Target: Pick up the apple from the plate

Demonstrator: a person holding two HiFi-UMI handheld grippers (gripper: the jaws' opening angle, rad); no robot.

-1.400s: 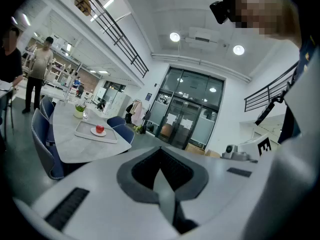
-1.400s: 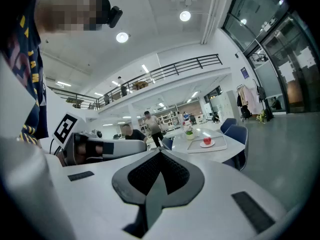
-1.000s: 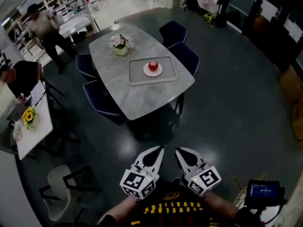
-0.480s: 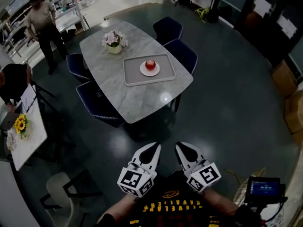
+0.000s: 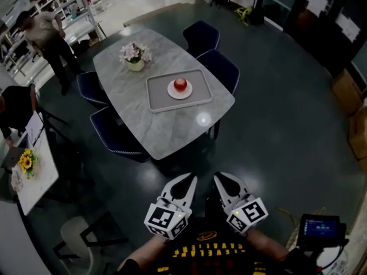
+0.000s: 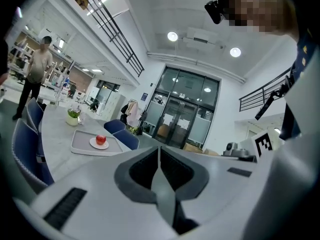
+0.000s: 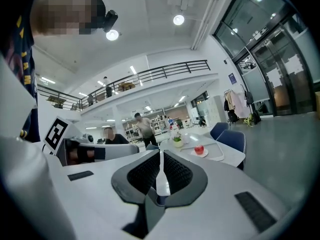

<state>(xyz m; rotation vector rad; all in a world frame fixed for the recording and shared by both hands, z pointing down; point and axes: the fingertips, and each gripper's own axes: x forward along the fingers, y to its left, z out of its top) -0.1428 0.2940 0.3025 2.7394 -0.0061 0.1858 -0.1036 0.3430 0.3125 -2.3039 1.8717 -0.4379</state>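
Observation:
A red apple (image 5: pixel 180 84) sits on a small white plate (image 5: pixel 179 92), which rests on a grey tray (image 5: pixel 198 99) on the marble table (image 5: pixel 155 122). The apple (image 6: pixel 101 139) also shows far off in the left gripper view, and the apple (image 7: pixel 199 149) in the right gripper view. My left gripper (image 5: pixel 190 181) and right gripper (image 5: pixel 221 179) are held close to my body, several steps short of the table. Both are shut with nothing between their jaws.
A flower pot (image 5: pixel 134 57) stands at the table's far end. Dark blue chairs (image 5: pixel 223 67) surround the table. A person (image 5: pixel 49 39) stands at the far left, a small table with a sunflower (image 5: pixel 26 162) at left, and cardboard boxes (image 5: pixel 351 113) at right.
The view has shifted: the table and apple sit slightly further left and lower in the head view. Both grippers stay shut in the same place near my body.

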